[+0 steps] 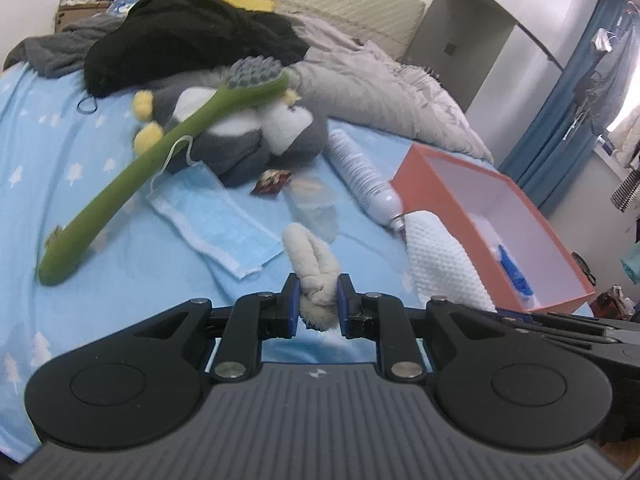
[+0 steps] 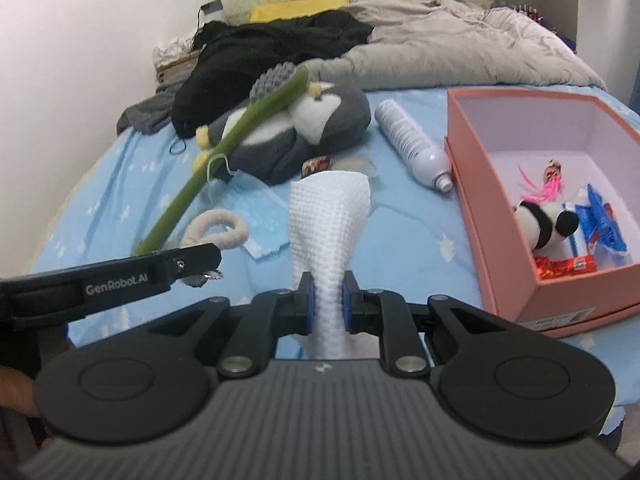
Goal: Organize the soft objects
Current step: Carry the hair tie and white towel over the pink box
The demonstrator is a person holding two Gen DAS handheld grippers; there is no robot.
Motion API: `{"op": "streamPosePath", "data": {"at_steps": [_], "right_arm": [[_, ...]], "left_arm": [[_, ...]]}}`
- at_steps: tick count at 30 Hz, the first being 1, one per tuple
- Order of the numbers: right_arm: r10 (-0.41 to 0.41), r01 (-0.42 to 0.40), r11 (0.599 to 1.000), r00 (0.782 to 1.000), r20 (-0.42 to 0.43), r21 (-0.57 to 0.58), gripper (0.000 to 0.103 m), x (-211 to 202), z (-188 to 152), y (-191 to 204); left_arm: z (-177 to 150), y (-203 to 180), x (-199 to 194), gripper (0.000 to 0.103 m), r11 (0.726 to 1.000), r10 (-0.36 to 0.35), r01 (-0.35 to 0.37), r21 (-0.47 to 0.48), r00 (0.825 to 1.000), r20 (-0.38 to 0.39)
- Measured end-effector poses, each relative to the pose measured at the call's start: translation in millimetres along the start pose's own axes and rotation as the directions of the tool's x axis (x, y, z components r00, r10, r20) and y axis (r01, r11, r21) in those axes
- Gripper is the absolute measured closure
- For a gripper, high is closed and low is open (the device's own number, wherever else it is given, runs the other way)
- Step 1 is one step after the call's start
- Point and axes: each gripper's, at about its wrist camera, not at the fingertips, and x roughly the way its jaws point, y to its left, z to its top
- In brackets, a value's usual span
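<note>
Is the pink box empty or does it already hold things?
Not empty. The pink box is open-topped and holds a panda plush, blue packets and a red wrapper.

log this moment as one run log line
left gripper: shut on cream fuzzy hair tie | right gripper: shut on white waffle-weave cloth | pink cardboard box: open, nearby

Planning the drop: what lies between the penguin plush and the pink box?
A white spray bottle lies on the sheet between penguin and box, seen in both wrist views.
</note>
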Motion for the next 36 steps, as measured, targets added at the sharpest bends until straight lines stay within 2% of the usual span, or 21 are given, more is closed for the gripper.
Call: {"op": "streamPosePath", "data": {"at_steps": [11,21,28,36], "right_arm": [[-0.03,0.029,1.0,0.993,0.112,0.012,0.086,-35.3,47.2,-17.0],[-0.11,0.107,0.994,0.97,0.217,0.028,0.086,-62.5,94.2,-63.1],[-0.206,0.19,0.977,0.956,0.206,0.095,0.085,-57.0,104.8,-115.9],[-0.299,0.276,0.936,0.951,0.078,0.218,0.085,-24.2,89.3,-190.5]], "left_arm": [[53.3,-50.1,-13.9,0.081,0.996,-0.081,0.077,0.053,0.995,0.066],[105.4,-130.6,2.1,0.081,0.97,-0.196,0.178,0.164,0.975,0.101],[116.0,-184.0,50.6,0.081,0.945,-0.256,0.242,0.222,0.966,0.037],[102.5,-224.9,136.2,0.081,0.927,-0.253,0.274,0.255,0.961,-0.112]]}}
